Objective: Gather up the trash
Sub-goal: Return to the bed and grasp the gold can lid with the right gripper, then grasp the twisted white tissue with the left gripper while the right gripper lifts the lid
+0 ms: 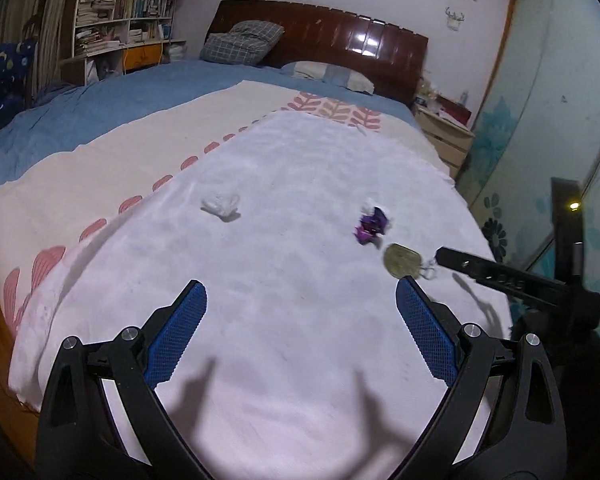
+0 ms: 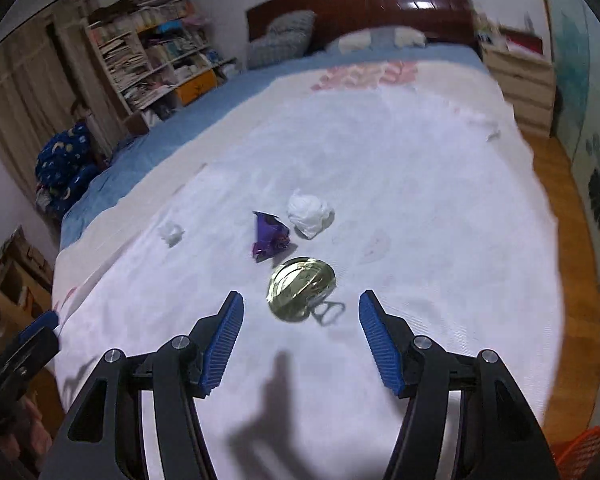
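A white fleecy blanket [image 2: 420, 208] covers the near part of a bed, and the trash lies on it. In the right wrist view, a round gold metal can lid with a pull ring [image 2: 300, 294] sits just ahead of the right claw [image 2: 300, 312], whose blue-padded jaws stand partly apart with nothing between them. Beyond the lid lie a crumpled purple foil wrapper [image 2: 269, 236] and, beside it, a scrunched white plastic bag [image 2: 310, 214]; a small white paper wad [image 2: 171, 233] lies apart to the left. The left claw [image 1: 300, 300] hangs wide open and empty over bare blanket, the wad [image 1: 221, 205] well ahead.
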Available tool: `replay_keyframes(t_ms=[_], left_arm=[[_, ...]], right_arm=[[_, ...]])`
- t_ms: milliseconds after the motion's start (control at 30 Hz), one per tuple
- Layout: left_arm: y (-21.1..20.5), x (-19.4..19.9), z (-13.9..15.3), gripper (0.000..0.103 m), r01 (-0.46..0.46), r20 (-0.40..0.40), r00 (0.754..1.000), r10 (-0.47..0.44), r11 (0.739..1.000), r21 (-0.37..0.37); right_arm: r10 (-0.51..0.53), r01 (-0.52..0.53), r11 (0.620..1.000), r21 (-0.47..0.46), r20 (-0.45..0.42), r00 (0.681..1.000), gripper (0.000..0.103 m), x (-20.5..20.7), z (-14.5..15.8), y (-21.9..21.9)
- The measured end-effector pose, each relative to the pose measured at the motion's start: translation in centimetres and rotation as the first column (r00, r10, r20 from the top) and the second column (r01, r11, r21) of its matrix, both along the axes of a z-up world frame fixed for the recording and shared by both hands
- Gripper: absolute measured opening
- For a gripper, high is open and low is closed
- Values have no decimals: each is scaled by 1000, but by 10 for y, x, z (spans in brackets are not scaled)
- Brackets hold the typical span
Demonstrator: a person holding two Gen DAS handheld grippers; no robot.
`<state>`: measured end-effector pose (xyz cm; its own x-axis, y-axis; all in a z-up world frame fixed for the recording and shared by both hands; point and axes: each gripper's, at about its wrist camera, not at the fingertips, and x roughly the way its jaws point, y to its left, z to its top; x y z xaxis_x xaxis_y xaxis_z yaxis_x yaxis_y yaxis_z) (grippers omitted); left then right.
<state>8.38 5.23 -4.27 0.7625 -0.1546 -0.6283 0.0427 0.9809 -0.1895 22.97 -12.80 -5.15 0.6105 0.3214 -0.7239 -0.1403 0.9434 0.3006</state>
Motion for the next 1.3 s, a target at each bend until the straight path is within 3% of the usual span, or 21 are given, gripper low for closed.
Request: replay_keyframes(t_ms=[100,133,167,200,233,400,533,667,733,833,933,967,1033,1067,1167,1300], left_arm=[[9,15,-8,95,-13,-36,999,12,1000,-12],[11,16,-10,95,-25,-46,999,24,1000,-16],[15,22,-11,95,-58,-54,997,57,998,-23],[20,27,-14,95,-94,-67,994,92,995,-28],[24,32,-16,95,-118,-82,990,115,992,-35],[38,55,-17,95,-169,-106,981,163,984,-56],[43,91,-23,95,-223,-124,968,219,975,-19],[44,141,-47,95,-219,-230,950,209,976,-15],[47,161,-59,95,-233,-296,930,219,973,-12],[54,176,-66,95,-276,-306,911,275,960,40],[60,181,-81,92,-281,-355,895,270,959,21],[59,179,-80,87,-280,-348,897,273,960,32],[54,175,-76,31,-253,-337,907,250,967,38],[52,171,-74,19,-229,-339,914,223,973,22],[46,158,-68,8,-196,-324,929,179,980,-20],[35,135,-44,7,-171,-245,957,158,985,-32]], right_arm=[[-26,31,998,50,-86,996,61,24,-28,3],[-27,32,998,59,-93,995,54,29,-33,4],[-25,29,998,49,-84,996,32,34,-35,8],[-16,21,998,51,-85,996,20,37,-37,9],[-3,9,998,63,-93,996,15,39,-38,10],[-4,13,991,135,-72,997,9,43,-39,0],[30,-23,989,144,-43,999,8,39,-33,-3],[52,-46,989,144,-38,998,8,27,-27,-13],[51,-45,987,152,-38,998,8,24,-24,-18],[49,-42,987,158,-42,998,8,16,-22,-26],[50,-43,986,159,-41,998,8,11,-20,-29],[52,-46,986,158,-38,998,8,9,-18,-30],[55,-50,988,150,-29,998,8,5,-14,-32],[55,-51,988,147,-22,998,8,3,-11,-33],[50,-47,988,147,-20,999,8,-2,-8,-39],[41,-39,989,144,-13,999,8,-11,-4,-44]])
